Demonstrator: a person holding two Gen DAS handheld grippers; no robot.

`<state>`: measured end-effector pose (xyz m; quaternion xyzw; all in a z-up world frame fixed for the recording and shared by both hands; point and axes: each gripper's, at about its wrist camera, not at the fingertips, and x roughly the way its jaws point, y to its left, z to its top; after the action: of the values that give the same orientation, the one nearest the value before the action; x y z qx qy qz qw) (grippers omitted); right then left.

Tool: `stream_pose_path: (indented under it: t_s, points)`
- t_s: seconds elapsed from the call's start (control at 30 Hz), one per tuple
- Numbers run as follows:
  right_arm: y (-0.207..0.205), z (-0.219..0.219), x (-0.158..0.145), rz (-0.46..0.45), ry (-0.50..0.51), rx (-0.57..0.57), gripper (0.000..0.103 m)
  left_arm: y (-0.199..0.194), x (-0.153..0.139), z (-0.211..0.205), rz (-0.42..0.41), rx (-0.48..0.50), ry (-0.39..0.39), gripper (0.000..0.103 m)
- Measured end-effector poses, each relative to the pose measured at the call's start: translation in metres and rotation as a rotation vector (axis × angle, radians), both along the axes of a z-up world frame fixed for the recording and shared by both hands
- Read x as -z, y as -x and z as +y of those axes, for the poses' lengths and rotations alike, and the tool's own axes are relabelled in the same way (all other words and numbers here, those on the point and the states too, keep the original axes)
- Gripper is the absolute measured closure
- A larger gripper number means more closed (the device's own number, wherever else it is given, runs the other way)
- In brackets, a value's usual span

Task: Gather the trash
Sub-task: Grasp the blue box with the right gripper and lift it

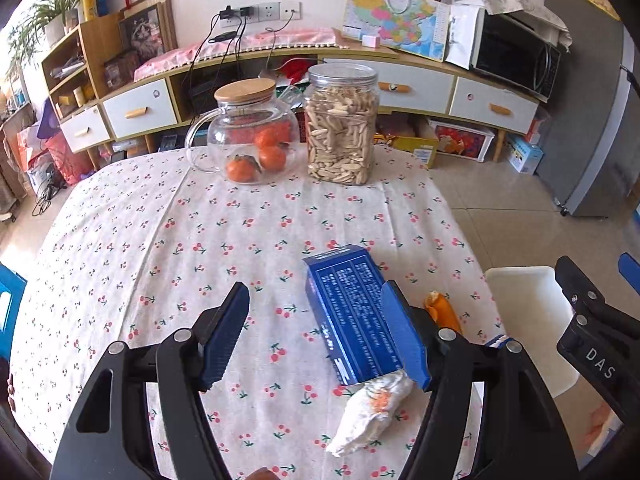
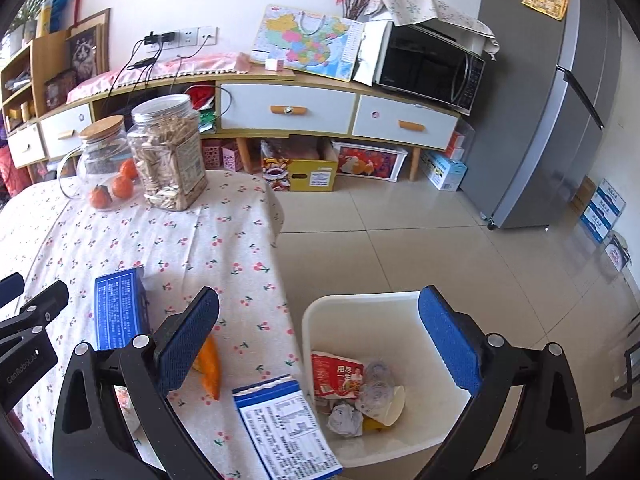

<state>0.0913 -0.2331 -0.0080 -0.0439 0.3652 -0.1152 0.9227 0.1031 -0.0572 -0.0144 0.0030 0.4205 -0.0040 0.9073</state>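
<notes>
Left gripper [image 1: 316, 340]: fingers spread wide, empty, hovering over the worktop [image 1: 168, 240] beside the blue box [image 1: 348, 312].
Right gripper [image 2: 320, 344]: fingers wide apart, nothing held, straddling the worktop edge and the bin [image 2: 320, 308].
Trash on worktop: blue box, crumpled tissue [image 1: 372, 412], orange peel [image 2: 210, 364], printed packet [image 2: 286, 424] (overhanging the edge nearest the bin).
Bin: on the floor, just beside the worktop, already holding wrappers.
Risk: the packet could slide off if nudged; the soft tissue might slip a loose pinch; the cloth could snag and drag.
</notes>
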Motion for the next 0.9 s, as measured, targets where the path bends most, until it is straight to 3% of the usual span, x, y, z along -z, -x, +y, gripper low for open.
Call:
stream_pose_path:
  t_s: [0.57, 0.9]
  points:
    - [-0.057, 0.107, 0.048, 0.192, -0.058, -0.201, 0.007, -0.01, 0.016, 0.109, 0.07, -0.182, 0.027, 0.036]
    - [-0.076, 0.139, 0.075, 0.293, -0.076, -0.254, 0.007, -0.009, 0.019, 0.14, 0.092, -0.224, 0.048, 0.036]
